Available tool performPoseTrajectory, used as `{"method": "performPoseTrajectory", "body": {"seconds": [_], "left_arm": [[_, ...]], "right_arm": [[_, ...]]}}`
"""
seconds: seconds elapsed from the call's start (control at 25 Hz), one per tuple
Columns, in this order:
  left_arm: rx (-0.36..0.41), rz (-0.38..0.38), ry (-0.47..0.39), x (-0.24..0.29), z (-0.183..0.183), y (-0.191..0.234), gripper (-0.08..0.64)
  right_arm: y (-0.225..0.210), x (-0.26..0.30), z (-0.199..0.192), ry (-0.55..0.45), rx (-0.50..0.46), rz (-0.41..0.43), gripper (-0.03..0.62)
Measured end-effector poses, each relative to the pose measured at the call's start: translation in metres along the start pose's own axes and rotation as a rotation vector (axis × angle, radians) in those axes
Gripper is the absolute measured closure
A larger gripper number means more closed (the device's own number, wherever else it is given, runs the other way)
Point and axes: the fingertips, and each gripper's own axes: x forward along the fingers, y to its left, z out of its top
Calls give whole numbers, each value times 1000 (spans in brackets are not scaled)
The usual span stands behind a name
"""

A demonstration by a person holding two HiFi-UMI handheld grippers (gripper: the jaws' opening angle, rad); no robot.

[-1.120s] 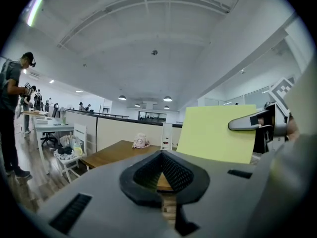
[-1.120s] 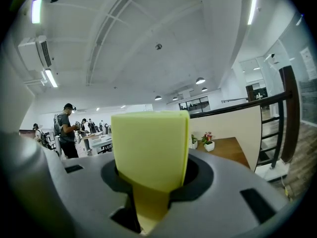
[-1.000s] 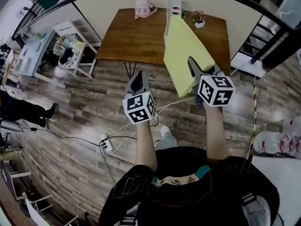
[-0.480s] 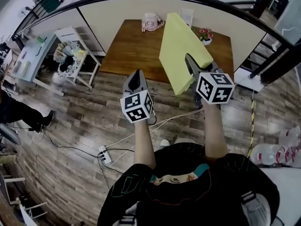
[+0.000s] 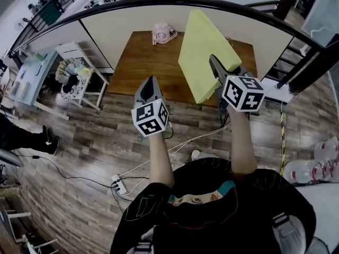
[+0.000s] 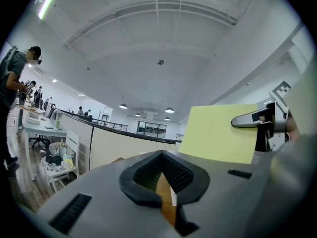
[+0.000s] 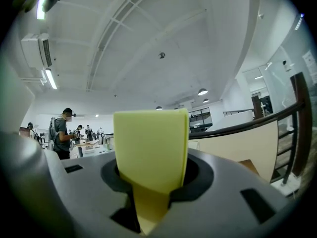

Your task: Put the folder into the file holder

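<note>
The yellow folder stands on edge in the air over the wooden table, tilted up and away from me. My right gripper is shut on its near lower edge. In the right gripper view the folder fills the gap between the jaws. Beside it, my left gripper hangs shut with nothing in it, level and just before the table's near edge. From the left gripper view the folder shows at the right. In the head view the file holder is hidden behind the folder.
A pink telephone sits at the table's far edge against a cream partition. A white chair with clutter stands left of the table. Cables and a power strip lie on the wood floor. Water bottles stand at the right.
Both grippers have risen and moved toward the table. The folder went with the right gripper and now covers the file holder that showed earlier.
</note>
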Motion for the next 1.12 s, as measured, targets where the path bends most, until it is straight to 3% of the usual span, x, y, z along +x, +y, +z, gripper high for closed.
{"method": "performPoseTrajectory", "body": {"seconds": [0.44, 1.12], "left_arm": [[17, -67, 7, 40, -4, -38, 560], [74, -18, 43, 83, -8, -36, 560]], "right_arm": [[-60, 0, 5, -8, 44, -92, 434], [-97, 53, -5, 31, 66, -128, 431]]}}
